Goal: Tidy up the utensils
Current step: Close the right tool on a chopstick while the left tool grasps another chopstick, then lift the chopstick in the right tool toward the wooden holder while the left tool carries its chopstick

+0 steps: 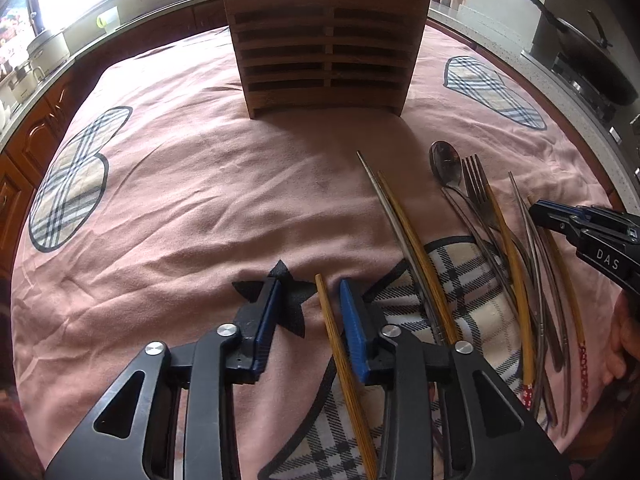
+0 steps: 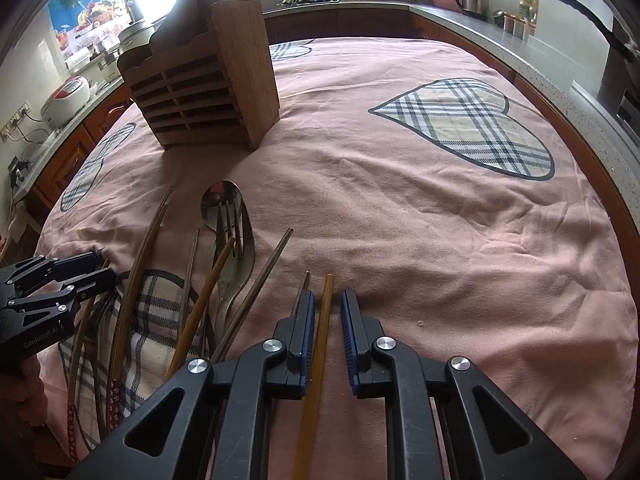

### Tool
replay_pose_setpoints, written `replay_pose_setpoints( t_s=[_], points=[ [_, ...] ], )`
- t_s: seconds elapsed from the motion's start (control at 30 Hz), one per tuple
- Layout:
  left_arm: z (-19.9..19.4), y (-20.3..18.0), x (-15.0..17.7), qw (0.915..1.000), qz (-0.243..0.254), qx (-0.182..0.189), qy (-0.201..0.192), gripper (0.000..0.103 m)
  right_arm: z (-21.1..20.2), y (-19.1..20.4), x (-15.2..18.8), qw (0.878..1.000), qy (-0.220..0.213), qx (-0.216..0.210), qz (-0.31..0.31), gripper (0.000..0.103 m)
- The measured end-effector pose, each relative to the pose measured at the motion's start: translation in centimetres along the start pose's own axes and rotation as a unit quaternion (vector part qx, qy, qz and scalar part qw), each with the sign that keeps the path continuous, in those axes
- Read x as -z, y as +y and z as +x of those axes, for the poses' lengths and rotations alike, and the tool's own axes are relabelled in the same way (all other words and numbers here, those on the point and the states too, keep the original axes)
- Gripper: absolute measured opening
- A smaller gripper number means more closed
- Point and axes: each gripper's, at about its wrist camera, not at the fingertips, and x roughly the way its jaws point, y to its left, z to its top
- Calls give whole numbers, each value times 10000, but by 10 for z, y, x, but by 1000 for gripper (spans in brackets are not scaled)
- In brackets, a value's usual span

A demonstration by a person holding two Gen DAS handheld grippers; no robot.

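pickup step: my left gripper point(image 1: 308, 308) and right gripper point(image 2: 325, 312) each straddle a wooden chopstick point(image 1: 332, 328), pads not yet pinching; next, carry both to the wooden holder point(image 1: 326, 40) at frame top

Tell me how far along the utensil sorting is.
Done: nothing visible; no utensil shows in the slatted wooden rack. In hand: the left claw straddles a brown wooden chopstick, the right claw a yellowish wooden chopstick, neither clamped. Left: the steel spoon, steel fork and remaining chopsticks lying on the pink cloth.
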Motion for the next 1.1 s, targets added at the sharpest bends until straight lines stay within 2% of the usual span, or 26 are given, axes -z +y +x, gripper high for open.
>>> replay_pose_setpoints(
  t_s=[0.07,0.2,0.37,0.63,0.83,1.1],
  points=[
    [1,2,-2,10000,-13,20,18,7,0,-3,-1,9999,10,-72,71,6],
    [-4,9,-2,9998,-117,164,27,5,-7,-5,-2,9996,-56,-231,177,5],
    [-28,20,2,9987,-286,412,-126,5,-30,-5,-2,9983,-266,-458,235,5],
    [-89,34,-3,9959,-302,546,-649,4,-65,1,-9,9958,-598,-663,182,5],
    [-130,41,-4,9913,-377,629,-1091,4,-91,8,-12,9935,-818,-783,93,5],
    [-164,51,-5,9833,-584,694,-1577,4,-128,17,-20,9890,-1215,-840,-14,5]
  ],
)
